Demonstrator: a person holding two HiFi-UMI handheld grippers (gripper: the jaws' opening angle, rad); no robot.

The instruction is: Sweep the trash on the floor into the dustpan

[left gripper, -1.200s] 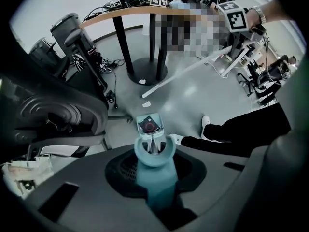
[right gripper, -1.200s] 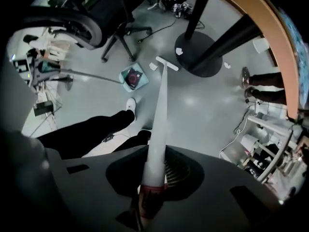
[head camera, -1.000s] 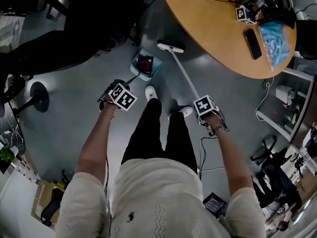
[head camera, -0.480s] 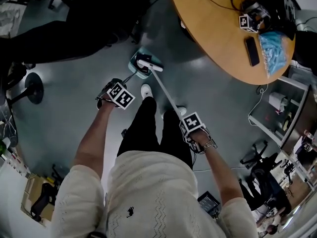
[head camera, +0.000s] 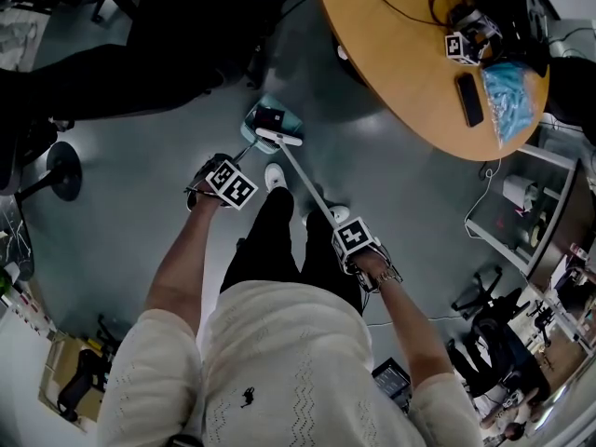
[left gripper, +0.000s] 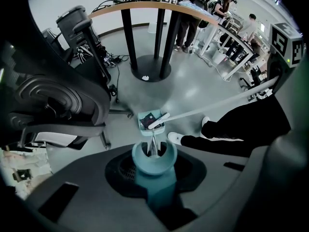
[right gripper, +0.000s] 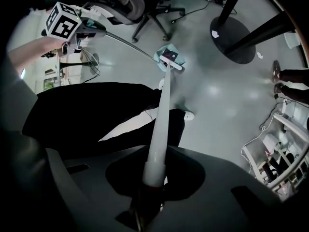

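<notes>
Teal dustpan (head camera: 294, 119): small and squarish, flat on the floor just ahead of the person's white shoe (head camera: 275, 174); a thin metal stem rises from its back edge to a thick teal grip.
Trash (head camera: 271, 117): one dark, flat piece with a reddish patch on it, lying inside the pan.
Broom (head camera: 279, 138): white with a narrow bar-shaped head; the head lies across the pan's near lip, right beside the trash, and the long pale handle slopes back and up to the person's right.
Left gripper (left gripper: 153, 154): fingers closed around the teal grip at the top of the dustpan's stem, with the pan straight ahead of it and below.
Right gripper (right gripper: 153, 177): fingers clamped on the top end of the broom handle, which runs straight out from between them toward the pan.
Floor (head camera: 168, 156): smooth grey with a dull shine.
Table (head camera: 400, 54): round wooden top, well apart from the pan, carrying a dark phone (head camera: 469, 100) and a blue bag (head camera: 514, 87).
</notes>
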